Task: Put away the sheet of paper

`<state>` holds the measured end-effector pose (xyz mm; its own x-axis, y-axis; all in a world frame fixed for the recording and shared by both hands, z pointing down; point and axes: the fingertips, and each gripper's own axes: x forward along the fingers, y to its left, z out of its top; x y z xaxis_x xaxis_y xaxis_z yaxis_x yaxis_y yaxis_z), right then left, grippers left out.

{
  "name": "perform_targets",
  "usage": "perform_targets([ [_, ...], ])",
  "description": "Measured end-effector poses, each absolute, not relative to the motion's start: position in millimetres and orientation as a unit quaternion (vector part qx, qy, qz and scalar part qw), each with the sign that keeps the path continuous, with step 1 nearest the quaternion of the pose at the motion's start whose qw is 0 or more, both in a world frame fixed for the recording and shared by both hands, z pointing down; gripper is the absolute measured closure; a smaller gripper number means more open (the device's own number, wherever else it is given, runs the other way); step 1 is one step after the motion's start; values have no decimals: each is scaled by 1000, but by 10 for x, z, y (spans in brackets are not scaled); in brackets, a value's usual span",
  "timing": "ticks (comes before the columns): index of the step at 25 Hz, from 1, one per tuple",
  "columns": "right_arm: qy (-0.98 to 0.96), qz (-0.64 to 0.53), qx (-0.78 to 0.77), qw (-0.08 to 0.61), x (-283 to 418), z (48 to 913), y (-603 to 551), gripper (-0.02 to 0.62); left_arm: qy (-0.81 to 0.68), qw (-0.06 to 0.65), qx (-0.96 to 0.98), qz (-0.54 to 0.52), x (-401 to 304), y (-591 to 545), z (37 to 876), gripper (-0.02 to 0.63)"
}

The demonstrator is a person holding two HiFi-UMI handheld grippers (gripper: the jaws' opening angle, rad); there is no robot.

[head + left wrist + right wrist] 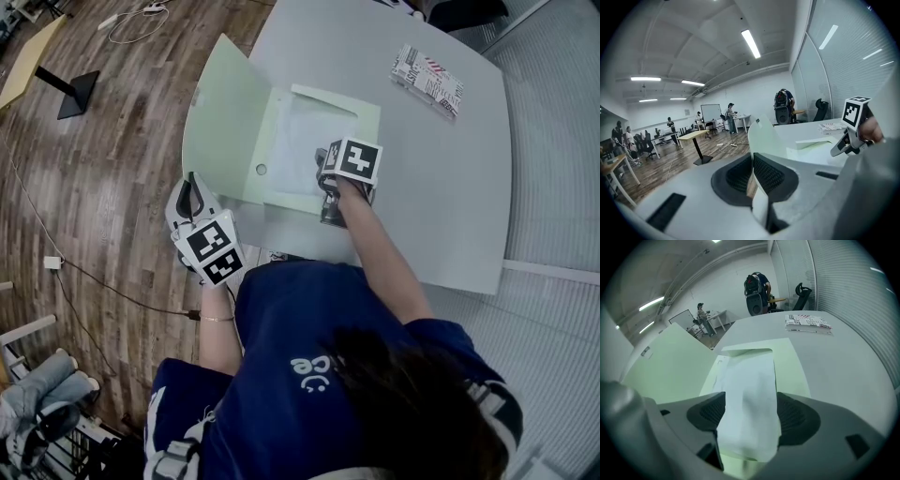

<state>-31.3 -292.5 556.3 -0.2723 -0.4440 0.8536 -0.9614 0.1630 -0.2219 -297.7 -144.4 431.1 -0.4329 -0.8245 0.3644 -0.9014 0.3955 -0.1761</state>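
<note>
One grey table (450, 187), wood floor (112, 216); left gripper (753, 176) pinches folder flap (220, 112), right gripper (747, 425) spread around paper (747, 380).

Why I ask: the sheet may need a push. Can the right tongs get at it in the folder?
Likely yes: the right tongs stand open with the sheet between them, and the left tongs hold the folder cover up, clear of it.

my left claw (753, 174) is clamped on the pale green folder cover (765, 140), which stands up from the grey table (806, 128); the right claw (843, 143) hangs at far right.
</note>
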Motion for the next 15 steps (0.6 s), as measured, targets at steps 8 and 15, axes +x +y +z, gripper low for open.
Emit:
perform_targets([
  [8, -721, 393, 505, 264, -147, 5318, -2808, 247, -819, 96, 540, 167, -2844, -1504, 4248, 592],
  [15, -710, 417, 554, 121, 560, 4890, -2963, 347, -784, 44, 601, 149, -2395, -1682, 4049, 595],
])
